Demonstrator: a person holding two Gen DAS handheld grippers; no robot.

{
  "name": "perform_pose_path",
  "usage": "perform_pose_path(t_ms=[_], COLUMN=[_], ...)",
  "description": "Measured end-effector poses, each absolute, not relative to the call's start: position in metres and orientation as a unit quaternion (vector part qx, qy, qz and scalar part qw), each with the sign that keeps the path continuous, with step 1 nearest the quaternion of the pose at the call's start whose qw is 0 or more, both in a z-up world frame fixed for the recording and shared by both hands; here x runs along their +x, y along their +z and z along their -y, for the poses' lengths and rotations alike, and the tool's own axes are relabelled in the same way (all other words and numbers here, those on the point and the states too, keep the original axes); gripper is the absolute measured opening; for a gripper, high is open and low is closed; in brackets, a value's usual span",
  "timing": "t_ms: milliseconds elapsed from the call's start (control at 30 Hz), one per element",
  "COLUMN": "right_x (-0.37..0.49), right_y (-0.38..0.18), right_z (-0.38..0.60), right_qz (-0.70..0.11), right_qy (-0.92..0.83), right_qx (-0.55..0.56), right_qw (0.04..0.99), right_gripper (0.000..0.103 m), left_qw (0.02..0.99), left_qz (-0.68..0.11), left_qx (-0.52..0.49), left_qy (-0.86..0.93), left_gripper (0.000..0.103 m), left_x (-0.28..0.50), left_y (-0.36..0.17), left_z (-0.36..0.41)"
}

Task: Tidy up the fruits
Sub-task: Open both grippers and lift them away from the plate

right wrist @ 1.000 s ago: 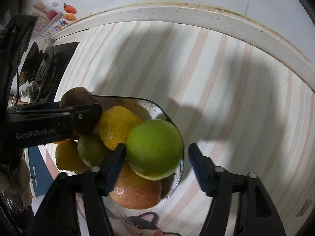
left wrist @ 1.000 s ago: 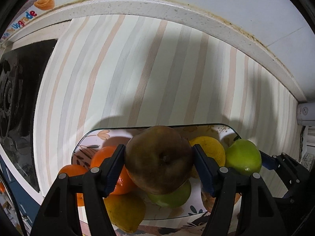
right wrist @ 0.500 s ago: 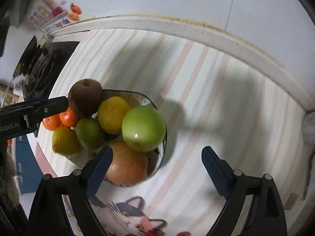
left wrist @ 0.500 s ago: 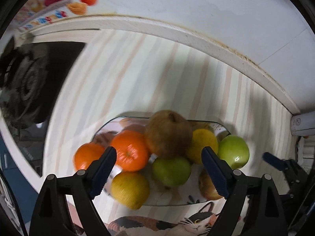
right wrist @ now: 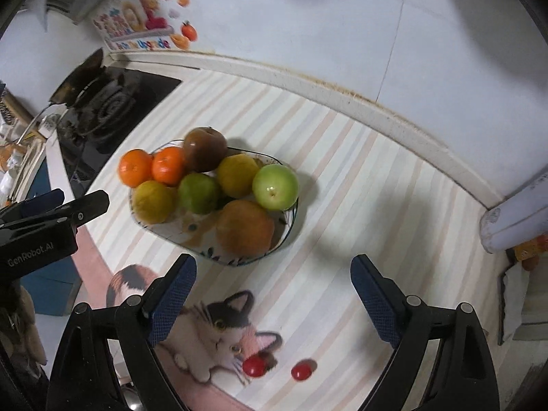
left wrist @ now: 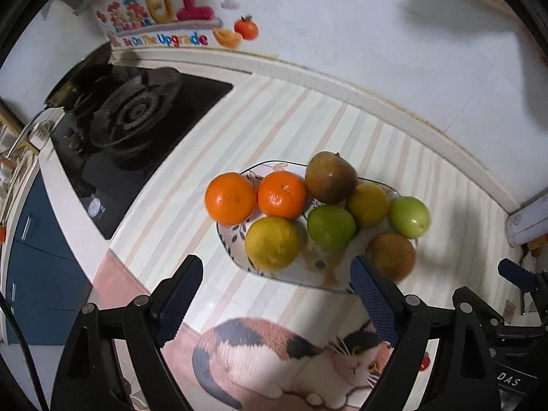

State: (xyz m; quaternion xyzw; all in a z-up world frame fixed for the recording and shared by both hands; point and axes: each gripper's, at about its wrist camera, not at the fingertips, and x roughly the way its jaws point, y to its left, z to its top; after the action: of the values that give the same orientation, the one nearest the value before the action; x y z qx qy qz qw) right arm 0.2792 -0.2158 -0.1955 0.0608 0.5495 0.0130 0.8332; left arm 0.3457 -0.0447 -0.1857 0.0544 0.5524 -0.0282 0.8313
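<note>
A patterned plate [left wrist: 233, 239] [right wrist: 205, 254] on the striped counter holds several fruits. Among them are two oranges [left wrist: 230, 198] [right wrist: 135, 167], a brown fruit [left wrist: 330, 178] [right wrist: 204, 149] and a light green apple [left wrist: 409, 216] [right wrist: 275, 187]. There are also yellow citrus [left wrist: 272, 243], a darker green fruit [right wrist: 198, 188] and a large orange-brown fruit [right wrist: 245, 227]. My left gripper [left wrist: 274, 272] [right wrist: 73, 200] hangs open above the plate's near side, holding nothing. My right gripper [right wrist: 273, 267] [left wrist: 513, 274] is open too, above the counter just in front of the plate.
A black gas stove [left wrist: 120, 113] fills the counter's left end. A cat-picture mat [right wrist: 219, 335] with two small red round things [right wrist: 254, 366] lies at the near edge. A white roll [right wrist: 513, 219] sits at the right. The tiled wall [right wrist: 342, 27] runs behind.
The left gripper let go of the brown fruit and the right one let go of the green apple. Both opened wide, then rose and drew back from the plate.
</note>
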Motion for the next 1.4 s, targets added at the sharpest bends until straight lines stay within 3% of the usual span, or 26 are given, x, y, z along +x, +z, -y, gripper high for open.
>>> perform_pose_path(t_ms=[667, 1033, 1400], right_x=[0.153, 0.12, 0.13], right_y=[-0.072, -0.039, -0.052], right_z=[0.209, 0.215, 0.231], right_qz=[-0.46, -0.437, -0.449], right_qy=[0.029, 0.032, 0.034], right_qx=[0.06, 0.069, 0.099], right_qw=[0.885, 0.896, 0.887], right_gripper=[0.094, 0.094, 0.094], left_qw=[0.895, 0.898, 0.889], left_qz=[-0.44, -0.433, -0.451], left_qx=[0.045, 0.036, 0.032], left_qy=[-0.052, -0.073, -0.075], left_gripper=[0.088, 0.088, 0.088], left_x=[0.213, 0.179, 0.179], left_y=[-0.06, -0.043, -0.056], left_z=[0.045, 0.048, 0.051])
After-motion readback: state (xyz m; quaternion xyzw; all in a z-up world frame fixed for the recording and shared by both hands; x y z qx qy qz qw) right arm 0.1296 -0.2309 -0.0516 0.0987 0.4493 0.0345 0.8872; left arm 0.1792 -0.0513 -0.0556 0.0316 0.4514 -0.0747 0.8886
